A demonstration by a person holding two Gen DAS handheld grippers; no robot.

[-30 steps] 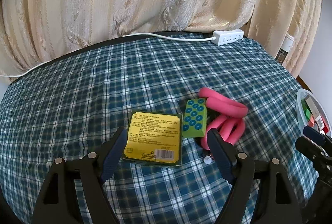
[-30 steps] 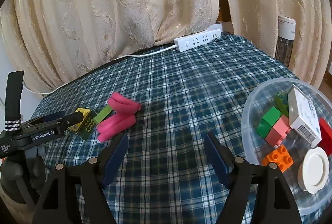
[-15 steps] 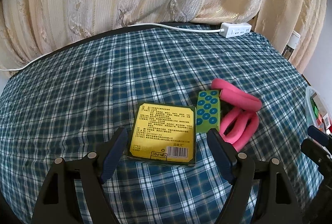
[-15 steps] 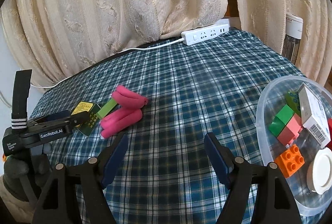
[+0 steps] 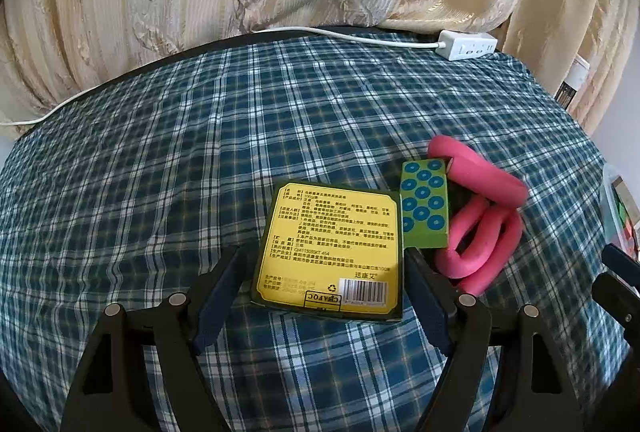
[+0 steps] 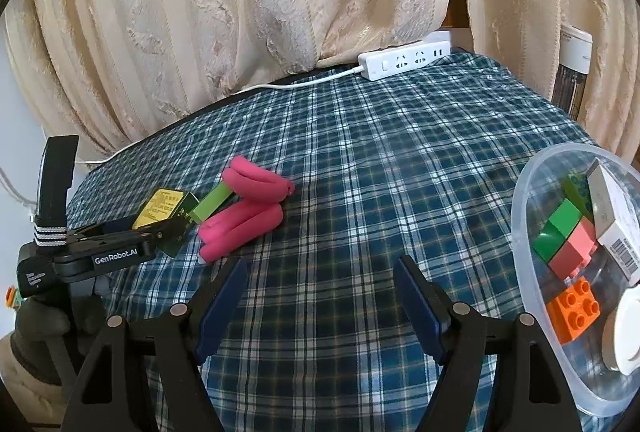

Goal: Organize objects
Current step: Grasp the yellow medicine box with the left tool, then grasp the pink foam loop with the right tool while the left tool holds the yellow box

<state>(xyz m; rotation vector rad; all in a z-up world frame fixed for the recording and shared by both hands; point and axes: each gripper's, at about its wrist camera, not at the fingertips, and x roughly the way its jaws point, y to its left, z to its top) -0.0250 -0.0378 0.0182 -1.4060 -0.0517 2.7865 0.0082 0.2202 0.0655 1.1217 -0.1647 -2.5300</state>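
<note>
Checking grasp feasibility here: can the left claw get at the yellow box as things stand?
Probably yes. The left claw is open, with the yellow box lying flat between its fingers. The green block sits against the box's far right edge, but nothing covers the near end.

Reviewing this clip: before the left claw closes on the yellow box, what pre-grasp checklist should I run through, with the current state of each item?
1. Left claw open: ok, its jaws stand apart.
2. Yellow box between the jaws: ok, its near end sits in the gap.
3. Box clear of its neighbours: not ok, the green dotted block lies against its right edge, with the pink foam ring just beyond.
4. Right finger free to close: cannot tell, its tip is close to the block's near corner.
5. Right claw out of the way: ok, open and empty over bare tablecloth.
6. Clear tub has room: ok, part of its floor is bare.
</note>
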